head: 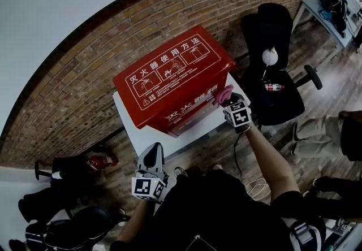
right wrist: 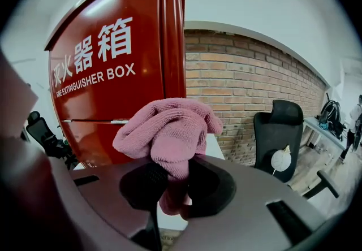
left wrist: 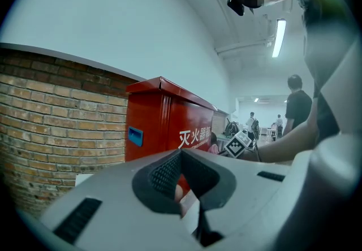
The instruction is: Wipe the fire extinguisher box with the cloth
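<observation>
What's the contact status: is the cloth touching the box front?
Cannot tell. In the right gripper view the cloth overlaps the box; no view shows contact or a gap plainly.

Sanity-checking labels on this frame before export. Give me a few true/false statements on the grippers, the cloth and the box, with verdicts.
1. The right gripper is clamped on a pink cloth. True.
2. The left gripper rests on the lid of the fire extinguisher box. False: it is off the box, by the front edge of the white table, jaws together with nothing between them.
3. The fire extinguisher box stands on the floor. False: it sits on the white table.
4. A black office chair stands to the right of the table, by the brick wall. True.
</observation>
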`<state>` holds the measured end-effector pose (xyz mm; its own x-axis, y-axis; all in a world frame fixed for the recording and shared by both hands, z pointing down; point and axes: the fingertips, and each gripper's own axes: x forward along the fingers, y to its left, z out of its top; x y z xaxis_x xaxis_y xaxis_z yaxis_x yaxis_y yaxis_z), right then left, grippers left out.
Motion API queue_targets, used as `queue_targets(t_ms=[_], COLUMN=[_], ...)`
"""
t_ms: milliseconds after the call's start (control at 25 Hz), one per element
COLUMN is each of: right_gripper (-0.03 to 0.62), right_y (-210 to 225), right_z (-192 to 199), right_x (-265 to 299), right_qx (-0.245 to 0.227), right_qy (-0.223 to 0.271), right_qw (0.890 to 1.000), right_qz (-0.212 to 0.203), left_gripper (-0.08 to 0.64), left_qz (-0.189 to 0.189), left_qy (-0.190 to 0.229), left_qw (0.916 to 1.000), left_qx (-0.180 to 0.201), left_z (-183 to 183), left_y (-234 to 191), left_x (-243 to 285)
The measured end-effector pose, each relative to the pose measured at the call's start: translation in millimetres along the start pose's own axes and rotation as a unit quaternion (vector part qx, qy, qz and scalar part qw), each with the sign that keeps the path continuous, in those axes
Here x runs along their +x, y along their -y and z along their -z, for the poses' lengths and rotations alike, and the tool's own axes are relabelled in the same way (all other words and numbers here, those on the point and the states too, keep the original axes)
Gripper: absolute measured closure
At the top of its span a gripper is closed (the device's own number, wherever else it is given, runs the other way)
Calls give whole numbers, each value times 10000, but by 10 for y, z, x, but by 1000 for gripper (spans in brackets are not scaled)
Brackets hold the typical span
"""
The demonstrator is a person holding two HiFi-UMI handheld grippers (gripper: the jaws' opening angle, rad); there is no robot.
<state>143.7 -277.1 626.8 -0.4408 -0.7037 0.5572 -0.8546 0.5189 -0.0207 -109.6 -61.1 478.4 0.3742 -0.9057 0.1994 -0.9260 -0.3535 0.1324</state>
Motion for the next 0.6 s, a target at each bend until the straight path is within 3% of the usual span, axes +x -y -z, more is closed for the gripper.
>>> queue_targets(t_ms=[160,600], right_gripper=[515,515], right_y=[21,18], right_z=[126,204], right_x=[75,146], right_qx=[-50,-133], right_qy=[-198,-360], right_qw=[9998,9992], right_qz=[1,72], left_gripper=[537,537], left_qz=[-17,-66], left_qy=[113,-76], left_qw=[9999,9999], left_qx=[30,-14], left_z=[-16,-30], left_y=[-34,-84], left_x=[-8,-55])
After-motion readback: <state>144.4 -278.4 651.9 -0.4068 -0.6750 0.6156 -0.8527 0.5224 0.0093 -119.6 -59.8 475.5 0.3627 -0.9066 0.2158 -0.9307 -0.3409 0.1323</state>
